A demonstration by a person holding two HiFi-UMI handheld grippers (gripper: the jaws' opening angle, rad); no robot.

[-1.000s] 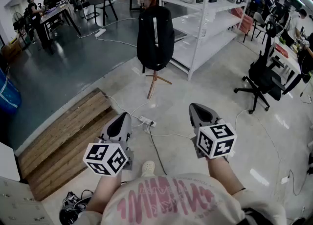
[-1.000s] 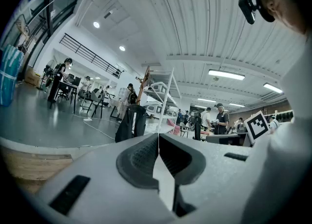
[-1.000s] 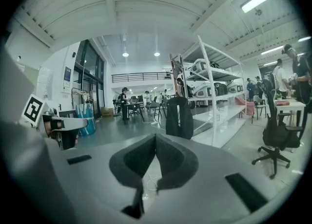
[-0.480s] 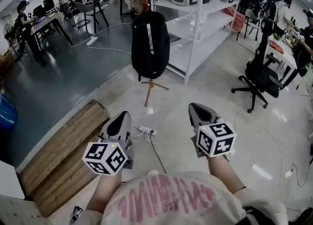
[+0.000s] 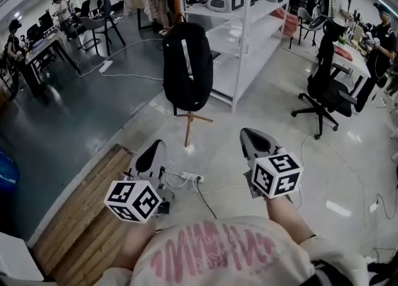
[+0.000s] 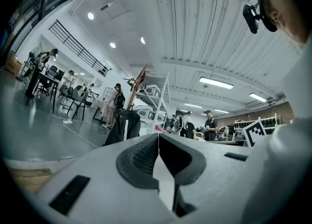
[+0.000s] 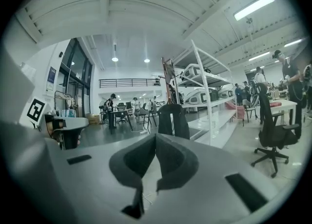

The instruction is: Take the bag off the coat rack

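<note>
The left gripper [image 5: 158, 146] has its jaws closed tip to tip with nothing between them. The right gripper [image 5: 249, 135] is in the same condition: pads together, empty. Both are held side by side over the pale floor [image 5: 261, 107], well apart from the bag [image 5: 187, 67]. The bag is a black backpack hanging on the coat rack [image 5: 188, 130], straight ahead and slightly nearer the left gripper's line. The floor between the jaws and the rack's spread wooden feet is open, except for a power strip [image 5: 191, 177] and its cables [image 5: 214, 188] lying just ahead of the grippers. On the left, the edge of a wooden platform [image 5: 81, 216] runs diagonally beneath the left gripper. On the right, the white shelving unit [image 5: 249, 36] stands just beside the rack, with its front post near the bag's side. An office chair [image 5: 323, 89] stands farther right, well apart from the rack. The floor left of the rack is dark and bare up to the desks [image 5: 43, 45]. The bag covers the upper pole, so the hook and strap contact cannot be made out. In both gripper views the gripper body cuts off the bag's lower part and the rack's feet. The person's forearms and shirt [image 5: 217, 253] are cut off at the bottom edge of the head view.
</note>
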